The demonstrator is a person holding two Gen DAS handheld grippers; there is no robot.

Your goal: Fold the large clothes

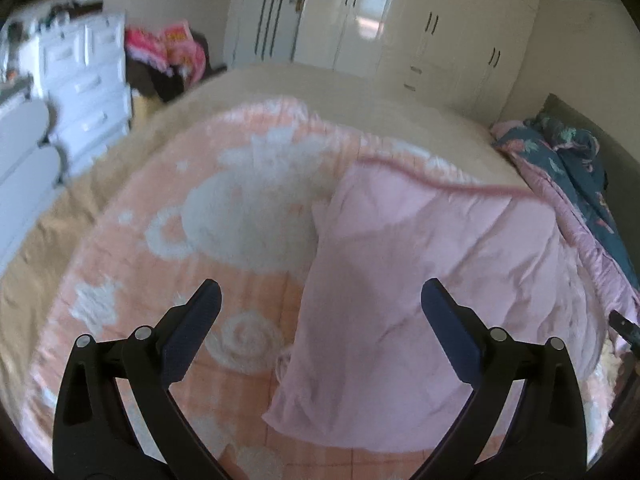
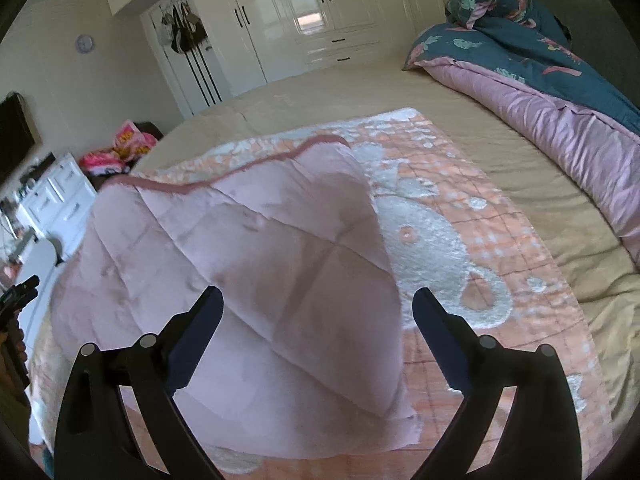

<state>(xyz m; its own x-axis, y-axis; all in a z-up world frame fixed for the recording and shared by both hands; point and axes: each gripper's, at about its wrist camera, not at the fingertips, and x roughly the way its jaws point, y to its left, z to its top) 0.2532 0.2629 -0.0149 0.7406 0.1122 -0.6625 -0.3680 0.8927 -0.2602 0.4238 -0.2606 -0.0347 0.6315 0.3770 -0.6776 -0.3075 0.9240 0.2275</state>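
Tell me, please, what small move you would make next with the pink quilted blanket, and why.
Probably lower the right tongs onto the near corner of the folded-over plain pink flap and close on it. Both right and left tongs stand open and empty, and the flap lies skewed over the peach quilted blanket with white motifs.

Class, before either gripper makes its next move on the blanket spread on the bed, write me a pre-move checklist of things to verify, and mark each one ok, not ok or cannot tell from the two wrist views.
1. Left gripper open, nothing between the pads: ok.
2. Right gripper open, nothing between the pads: ok.
3. Pink folded-over flap resting on the peach patterned blanket: ok.
4. Flap edges lined up with the blanket's edges: not ok; the flap lies at an angle and leaves much pattern showing.
5. Teal floral duvet apart from the blanket: ok.
6. Blanket's near edge at the bed's edge: cannot tell, gripper arms hide it.
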